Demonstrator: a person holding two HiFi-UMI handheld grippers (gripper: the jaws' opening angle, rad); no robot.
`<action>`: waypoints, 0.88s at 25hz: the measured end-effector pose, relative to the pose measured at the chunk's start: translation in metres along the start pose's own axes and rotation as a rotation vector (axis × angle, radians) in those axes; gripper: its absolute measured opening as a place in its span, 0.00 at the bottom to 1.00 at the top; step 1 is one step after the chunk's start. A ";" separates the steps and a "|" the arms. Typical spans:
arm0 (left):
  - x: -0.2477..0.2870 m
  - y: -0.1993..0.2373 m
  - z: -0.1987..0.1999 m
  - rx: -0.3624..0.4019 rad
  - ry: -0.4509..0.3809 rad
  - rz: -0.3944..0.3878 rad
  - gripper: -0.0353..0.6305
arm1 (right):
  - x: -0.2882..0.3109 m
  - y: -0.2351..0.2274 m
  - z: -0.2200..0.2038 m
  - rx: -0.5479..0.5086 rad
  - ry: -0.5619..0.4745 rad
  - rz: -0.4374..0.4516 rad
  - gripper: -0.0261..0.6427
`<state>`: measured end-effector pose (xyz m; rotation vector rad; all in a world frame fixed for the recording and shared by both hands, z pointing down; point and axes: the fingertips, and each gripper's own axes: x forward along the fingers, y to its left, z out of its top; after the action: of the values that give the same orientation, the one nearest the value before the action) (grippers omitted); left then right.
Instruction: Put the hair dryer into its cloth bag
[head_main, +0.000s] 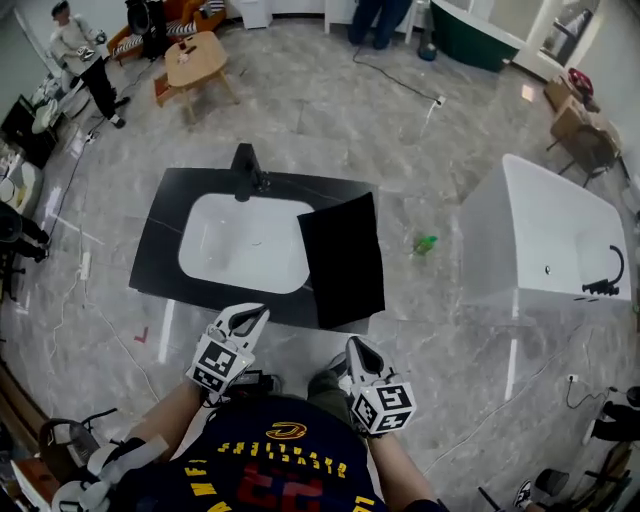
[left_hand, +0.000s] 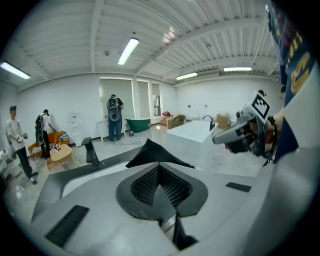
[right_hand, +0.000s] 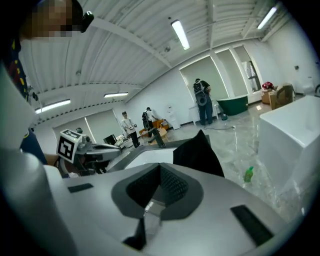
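Black cloth bag (head_main: 342, 262) | lies on dark counter (head_main: 163, 240) | beside white basin (head_main: 240, 245)

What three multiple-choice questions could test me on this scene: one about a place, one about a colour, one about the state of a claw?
1. Where does the black cloth bag lie? A on the countertop, right of the basin; B inside the basin; C over the tap.
2. What colour is the bottle on the floor? A red; B green; C blue.
3. How is the right claw? A clamped on the bag; B wide open; C shut, empty.
Answers: 1 A, it lies on the dark top; 2 B, green against the grey floor; 3 C, its jaws meet with nothing between.
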<state>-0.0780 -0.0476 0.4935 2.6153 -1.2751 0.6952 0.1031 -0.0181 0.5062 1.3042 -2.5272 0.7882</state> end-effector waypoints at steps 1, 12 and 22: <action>-0.020 0.008 0.010 -0.032 -0.053 0.001 0.06 | 0.001 0.022 0.005 -0.033 -0.015 -0.003 0.05; -0.209 0.014 0.076 -0.382 -0.450 -0.266 0.06 | -0.009 0.231 0.038 -0.162 -0.139 0.021 0.05; -0.228 -0.024 0.060 -0.356 -0.438 -0.268 0.06 | -0.038 0.284 0.064 -0.264 -0.254 0.047 0.05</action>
<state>-0.1602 0.1083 0.3354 2.6309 -0.9878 -0.1478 -0.0972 0.1083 0.3318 1.3301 -2.7474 0.2953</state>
